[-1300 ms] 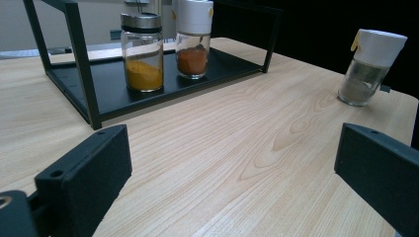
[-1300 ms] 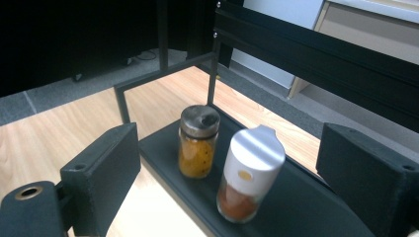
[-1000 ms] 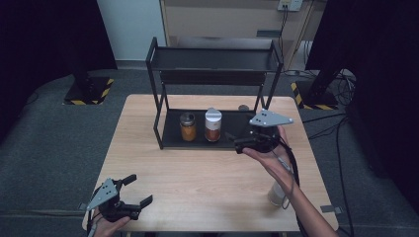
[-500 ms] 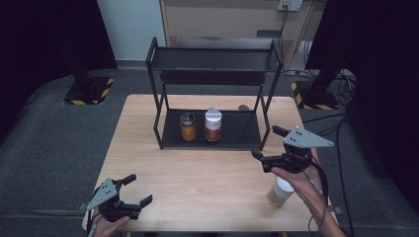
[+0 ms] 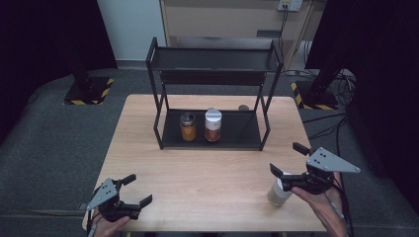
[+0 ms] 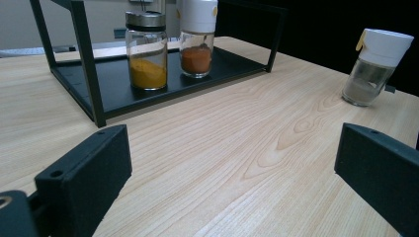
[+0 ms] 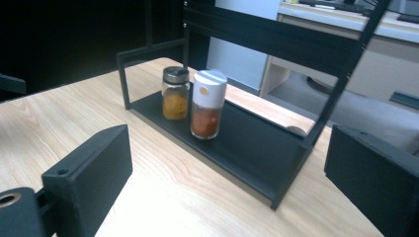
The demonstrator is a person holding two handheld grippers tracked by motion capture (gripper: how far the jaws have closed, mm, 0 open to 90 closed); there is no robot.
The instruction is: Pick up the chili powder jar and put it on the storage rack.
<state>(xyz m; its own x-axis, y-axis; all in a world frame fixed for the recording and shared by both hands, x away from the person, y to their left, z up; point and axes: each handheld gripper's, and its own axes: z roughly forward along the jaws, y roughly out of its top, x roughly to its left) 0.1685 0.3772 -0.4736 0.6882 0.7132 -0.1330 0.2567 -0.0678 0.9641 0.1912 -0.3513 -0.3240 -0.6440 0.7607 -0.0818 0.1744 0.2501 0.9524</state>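
Right gripper, jaws just opened w/ nothing between, hovers just above white-cap jar; a careless descent may tip it.

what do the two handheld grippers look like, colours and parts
Both are matte black two-jaw tools. The left gripper and right gripper each carry a flat grey three-cornered plate with small holes on top. In the gripper views the jaws are blocky black pads, each with a small round hole near the base. A dark cable trails from each by the hand. No sleeves are in view.
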